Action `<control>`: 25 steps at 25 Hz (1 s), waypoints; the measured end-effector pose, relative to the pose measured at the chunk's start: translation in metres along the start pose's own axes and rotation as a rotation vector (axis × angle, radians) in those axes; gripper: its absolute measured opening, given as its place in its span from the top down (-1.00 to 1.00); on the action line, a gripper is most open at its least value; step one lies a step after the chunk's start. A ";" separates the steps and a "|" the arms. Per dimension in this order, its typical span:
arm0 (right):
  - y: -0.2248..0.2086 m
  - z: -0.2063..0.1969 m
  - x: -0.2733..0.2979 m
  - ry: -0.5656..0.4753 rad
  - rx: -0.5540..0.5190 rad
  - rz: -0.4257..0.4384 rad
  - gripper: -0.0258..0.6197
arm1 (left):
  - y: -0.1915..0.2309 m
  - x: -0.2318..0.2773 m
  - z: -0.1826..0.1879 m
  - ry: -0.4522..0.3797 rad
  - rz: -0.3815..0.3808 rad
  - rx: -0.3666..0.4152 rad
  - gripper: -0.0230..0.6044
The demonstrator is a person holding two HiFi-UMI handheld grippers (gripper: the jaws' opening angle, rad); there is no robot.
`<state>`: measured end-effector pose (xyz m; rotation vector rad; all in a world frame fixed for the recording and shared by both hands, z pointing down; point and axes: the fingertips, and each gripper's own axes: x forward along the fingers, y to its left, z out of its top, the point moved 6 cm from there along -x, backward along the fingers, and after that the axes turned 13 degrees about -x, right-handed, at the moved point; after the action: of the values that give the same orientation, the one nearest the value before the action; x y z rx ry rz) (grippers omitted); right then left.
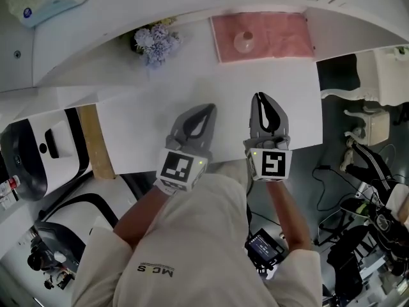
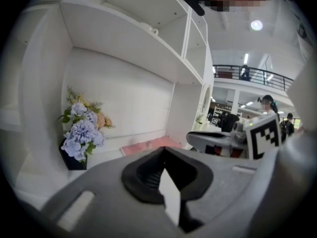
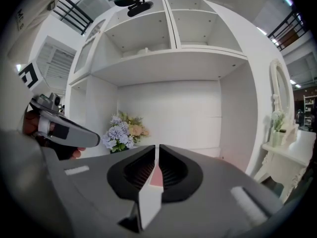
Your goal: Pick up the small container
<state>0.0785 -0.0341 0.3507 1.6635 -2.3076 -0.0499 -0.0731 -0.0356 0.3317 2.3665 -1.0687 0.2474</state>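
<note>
Left gripper [image 1: 208,109] clenched, right gripper [image 1: 259,98] all but closed, both empty above the white desk [image 1: 147,126]. The small container [image 1: 243,41] sits on the pink mat [image 1: 281,34] ahead. The right jaws should open wide before closing round it.

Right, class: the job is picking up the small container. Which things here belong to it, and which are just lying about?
Job: container, left gripper, right gripper.
Lying about: pink mat under the container, flowers, packet.
</note>
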 end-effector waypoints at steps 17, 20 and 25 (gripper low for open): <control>-0.040 -0.054 0.097 -0.034 0.034 -0.018 0.71 | 0.018 0.041 -0.023 0.035 0.083 0.010 0.93; -0.042 -0.061 0.111 -0.035 0.022 -0.021 0.69 | 0.019 0.043 -0.025 0.038 0.087 0.011 0.93; -0.039 -0.074 0.137 -0.024 0.008 -0.015 0.63 | 0.023 0.047 -0.031 0.045 0.090 0.009 0.93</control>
<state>0.0945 -0.1638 0.4437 1.6937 -2.3158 -0.0650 -0.0576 -0.0623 0.3838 2.3128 -1.1563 0.3373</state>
